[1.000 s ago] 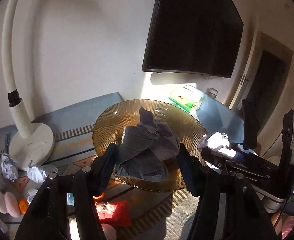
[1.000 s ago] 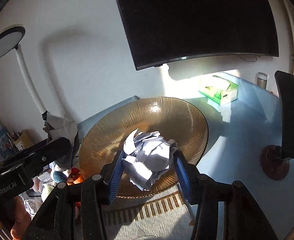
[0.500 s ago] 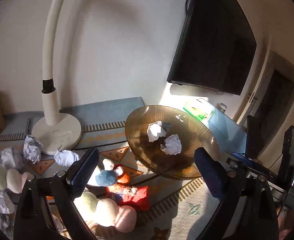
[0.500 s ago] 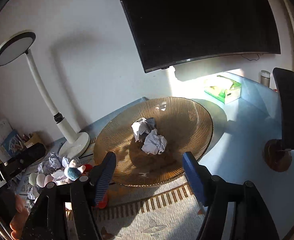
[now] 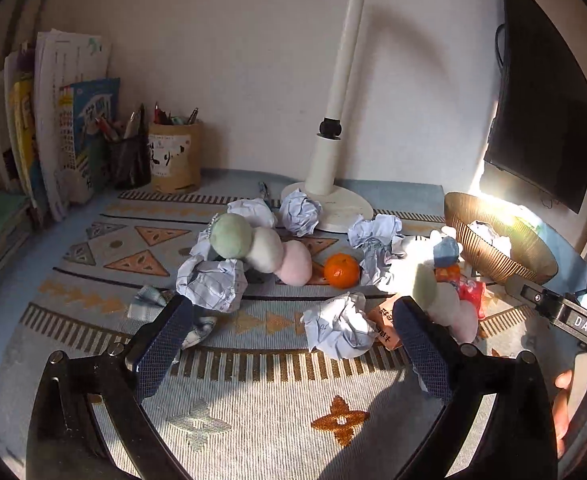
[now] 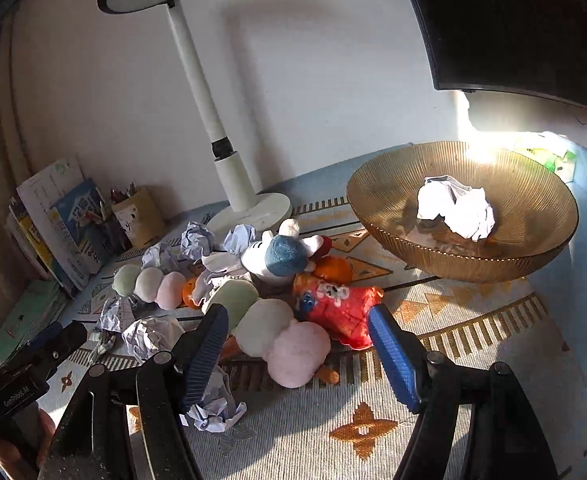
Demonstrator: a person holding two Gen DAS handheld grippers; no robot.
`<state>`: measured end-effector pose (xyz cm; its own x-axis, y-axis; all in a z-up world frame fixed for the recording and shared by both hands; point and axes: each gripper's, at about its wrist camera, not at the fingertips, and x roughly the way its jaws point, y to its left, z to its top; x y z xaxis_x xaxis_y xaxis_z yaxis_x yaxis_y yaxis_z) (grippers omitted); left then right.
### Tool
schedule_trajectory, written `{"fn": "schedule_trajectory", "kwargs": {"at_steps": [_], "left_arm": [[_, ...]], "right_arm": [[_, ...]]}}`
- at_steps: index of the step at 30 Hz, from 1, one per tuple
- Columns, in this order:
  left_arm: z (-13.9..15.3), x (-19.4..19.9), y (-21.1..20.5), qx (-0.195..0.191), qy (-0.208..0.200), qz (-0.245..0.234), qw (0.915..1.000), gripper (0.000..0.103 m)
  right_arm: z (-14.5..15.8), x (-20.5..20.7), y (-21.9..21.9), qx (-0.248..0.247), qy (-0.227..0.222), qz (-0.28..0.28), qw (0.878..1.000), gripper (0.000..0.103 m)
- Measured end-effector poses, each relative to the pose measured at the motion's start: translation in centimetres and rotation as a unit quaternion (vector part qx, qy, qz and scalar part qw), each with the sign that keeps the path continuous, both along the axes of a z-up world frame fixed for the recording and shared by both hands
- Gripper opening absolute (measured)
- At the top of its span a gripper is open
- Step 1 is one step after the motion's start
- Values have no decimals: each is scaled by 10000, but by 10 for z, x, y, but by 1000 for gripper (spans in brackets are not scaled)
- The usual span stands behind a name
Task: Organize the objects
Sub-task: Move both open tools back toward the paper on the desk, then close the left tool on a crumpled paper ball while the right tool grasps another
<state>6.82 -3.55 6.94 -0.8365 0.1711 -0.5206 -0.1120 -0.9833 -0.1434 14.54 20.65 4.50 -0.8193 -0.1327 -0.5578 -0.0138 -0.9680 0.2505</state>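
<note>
2 paper balls [image 6: 455,208] lie in the amber bowl [image 6: 533,256] toward the desk's right edge. More paper balls [image 5: 341,330], plush toys [image 6: 277,332] and an orange [image 5: 341,270] clutter the mat [image 5: 253,400], probably mid-desk. Left gripper [image 5: 289,344] and right gripper [image 6: 297,350] have just been opening; both released, nothing between the jaws.

White wall [image 5: 233,60], dark TV [image 5: 541,112] at right, patterned cloth [image 5: 273,400] on desk, strong sunlight.

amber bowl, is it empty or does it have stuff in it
Not empty. The amber bowl holds crumpled white paper balls near its middle; the rest of its ribbed inside looks bare. More paper balls lie outside on the mat.
</note>
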Motion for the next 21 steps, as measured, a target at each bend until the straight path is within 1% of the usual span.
{"fn": "schedule_trajectory", "kwargs": {"at_steps": [3,5,6,7,8,9,12,15,17,19,21], "left_arm": [[-9,1,-4,-48,76,43,10000,100],[-15,-3,-4,-60,19,74,10000,100],[-17,-4,-3,-43,-43,39,10000,100],[-17,-4,-4,-5,-58,16,10000,100],[-17,-5,-5,35,-80,19,10000,100],[-19,-5,-7,91,-108,17,9999,100],[-21,-6,-12,262,-188,-24,9995,100],[-22,-5,-11,272,-178,-17,9995,100],[-21,-3,-9,213,-159,-9,9996,100],[-21,-2,-7,152,-141,-3,9998,100],[-20,-1,-7,129,-129,-18,9998,100]], "right_arm": [[-12,-6,-10,67,-118,60,9999,71],[-14,-6,-13,231,-122,3,9997,72],[-15,-5,-13,239,-68,-9,9997,75],[-15,-4,-12,241,-24,-47,9997,86],[-14,-2,-13,271,23,-109,9996,94],[-13,0,-14,329,78,-156,9993,96],[-12,2,-23,544,127,-47,9984,97],[-12,2,-34,847,94,-8,9964,97],[-13,2,-39,977,97,47,9952,97],[-14,1,-41,946,50,164,9954,97],[-15,0,-38,709,-19,376,9968,97]]}}
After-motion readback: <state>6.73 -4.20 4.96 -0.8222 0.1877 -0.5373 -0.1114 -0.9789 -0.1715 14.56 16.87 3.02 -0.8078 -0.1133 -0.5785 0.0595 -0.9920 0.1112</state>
